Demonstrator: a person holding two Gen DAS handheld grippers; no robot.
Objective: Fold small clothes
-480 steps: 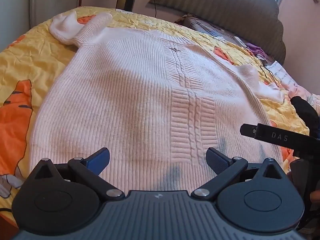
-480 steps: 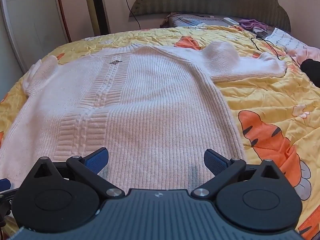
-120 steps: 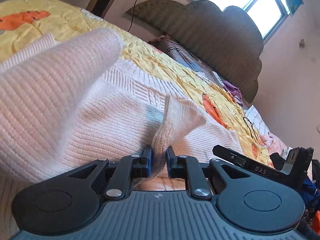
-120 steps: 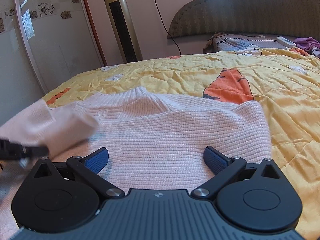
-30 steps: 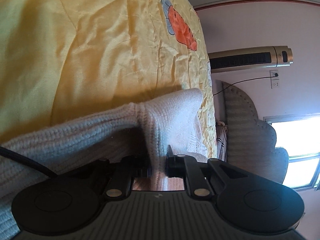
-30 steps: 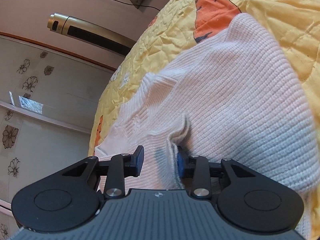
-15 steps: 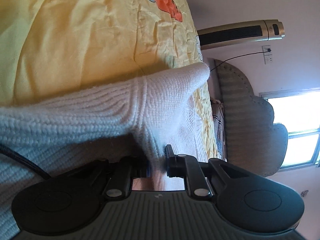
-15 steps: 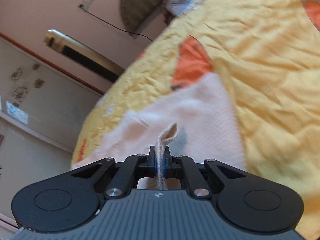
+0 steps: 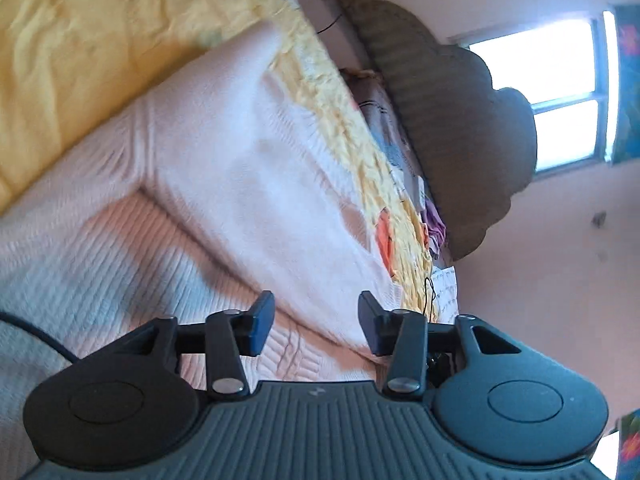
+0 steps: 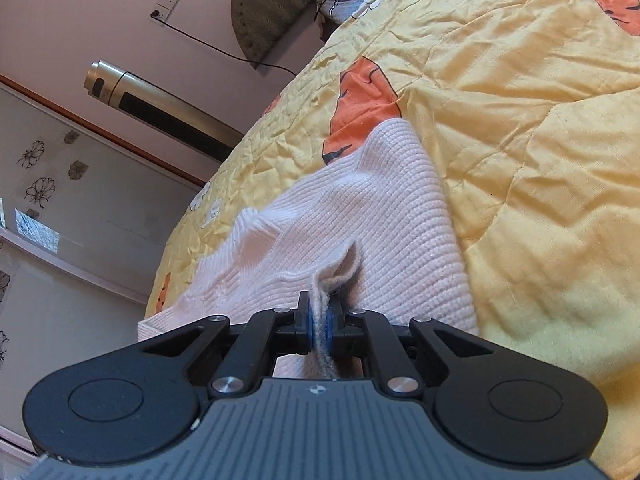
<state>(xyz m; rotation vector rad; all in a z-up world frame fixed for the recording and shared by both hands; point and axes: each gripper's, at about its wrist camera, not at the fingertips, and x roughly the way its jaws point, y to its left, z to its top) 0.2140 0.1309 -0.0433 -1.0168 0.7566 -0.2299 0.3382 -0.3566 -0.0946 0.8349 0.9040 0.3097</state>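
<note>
Half a second on, the left tool (image 9: 316, 322) has spread and released the pale pink ribbed knit sweater (image 9: 248, 184), folded on the yellow quilted bed (image 10: 540, 140); the right tool (image 10: 319, 322) pinches its edge, folding seemingly midway.

No text, label, brand or number is readable in either view.

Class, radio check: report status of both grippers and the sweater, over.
Left gripper open, empty, over the sweater. Right gripper shut on a pinched ridge of knit. Sweater partly folded on the yellow bedspread. Nothing in the way.
</note>
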